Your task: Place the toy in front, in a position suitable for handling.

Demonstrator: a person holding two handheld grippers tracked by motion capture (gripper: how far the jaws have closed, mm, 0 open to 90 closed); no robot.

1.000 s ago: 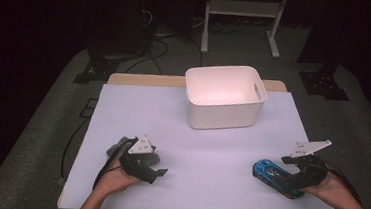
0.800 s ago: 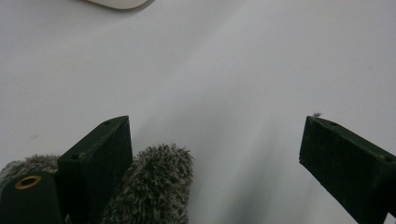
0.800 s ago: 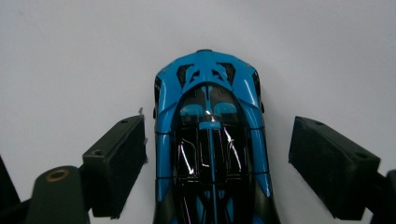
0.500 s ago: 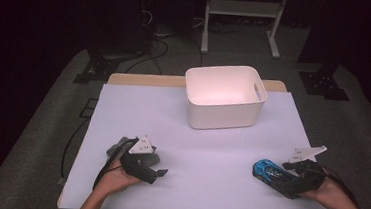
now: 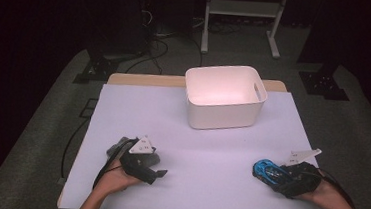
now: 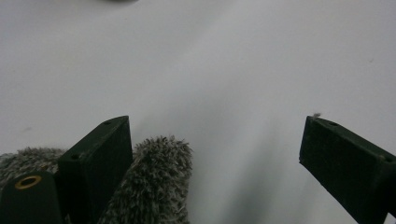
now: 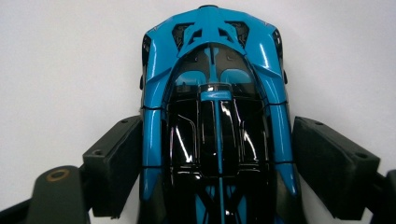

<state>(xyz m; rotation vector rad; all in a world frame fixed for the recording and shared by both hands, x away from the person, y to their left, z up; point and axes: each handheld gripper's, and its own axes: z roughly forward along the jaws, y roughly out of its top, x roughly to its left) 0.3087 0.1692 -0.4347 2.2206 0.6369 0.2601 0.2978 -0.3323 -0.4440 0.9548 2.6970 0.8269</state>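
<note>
A blue and black toy car [image 7: 215, 93] lies on the white table, near its front right corner [image 5: 264, 169]. My right gripper [image 7: 217, 154] straddles the car's rear half with a jaw pressed to each side, shut on it [image 5: 276, 175]. At the front left, my left gripper [image 5: 157, 165] rests low on the table, held by a hand. Its jaws stand wide apart [image 6: 217, 140]. A grey furry object [image 6: 159, 182] lies against the inner face of its left jaw, and some fur shows beside the gripper [image 5: 118, 148].
A white plastic bin [image 5: 223, 115] with cut-out handles stands at the back middle of the white sheet [image 5: 209, 156]; its inside looks bare. Dark floor with cables and a metal stand [image 5: 241, 8] lies beyond the table.
The right gripper has sunk slightly around the car, its grey plate now lower. The car, the left gripper and the furry object have stayed in place.
</note>
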